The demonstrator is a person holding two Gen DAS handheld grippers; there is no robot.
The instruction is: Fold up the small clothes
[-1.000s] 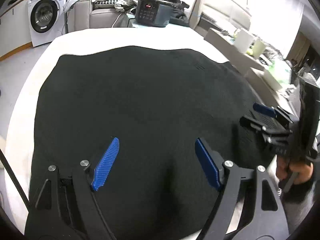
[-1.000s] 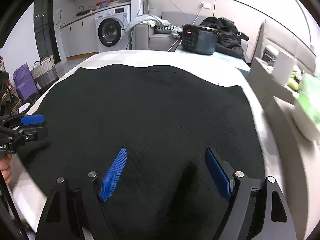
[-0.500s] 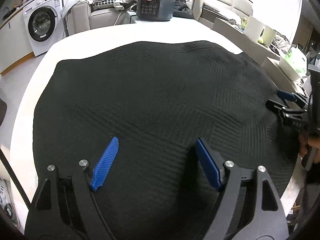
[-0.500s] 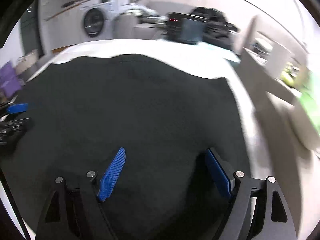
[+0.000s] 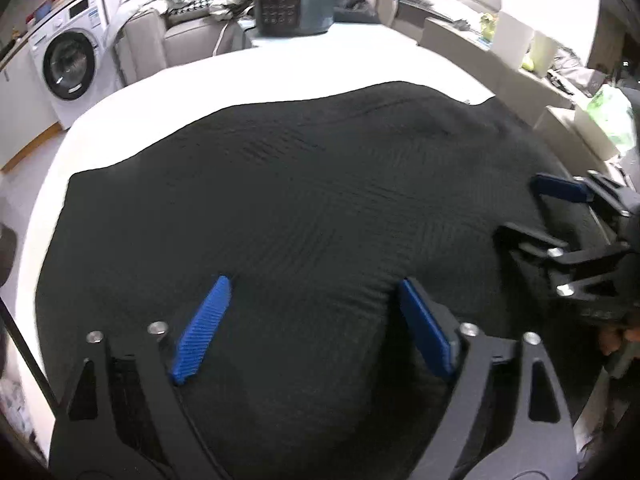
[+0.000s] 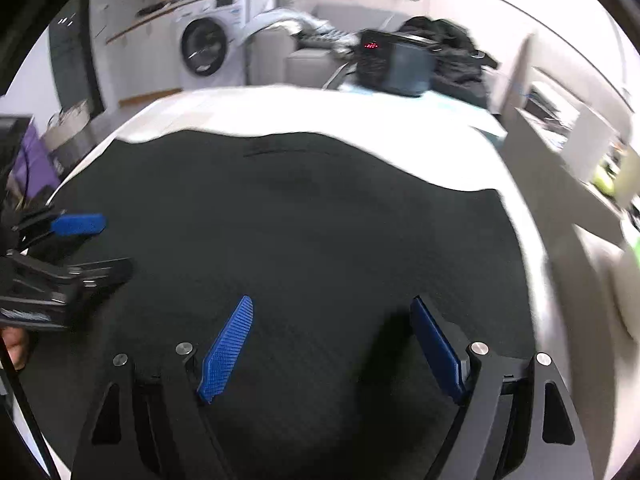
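Note:
A large black knit garment [image 5: 304, 208] [image 6: 304, 240] lies spread flat over a white table [image 5: 280, 68] [image 6: 304, 108]. My left gripper [image 5: 314, 284] hovers over its near part, jaws opening, blue pads wide apart with only flat cloth below them. My right gripper [image 6: 332, 304] stands open over the garment's near right part, nothing gripped. The right gripper [image 5: 532, 212] also shows at the right edge of the left wrist view, and the left gripper [image 6: 108, 240] at the left edge of the right wrist view, each held by a hand.
A black appliance with a red display [image 5: 294, 4] [image 6: 394, 62] stands at the table's far edge. Behind it are a grey sofa with clothes [image 5: 168, 28] and a washing machine [image 5: 68, 64] [image 6: 206, 50]. Shelves with boxes [image 5: 560, 92] run along the right.
Both grippers have drawn back toward the garment's near edge, so more white table shows beyond it. The left gripper's pads stand a little wider apart.

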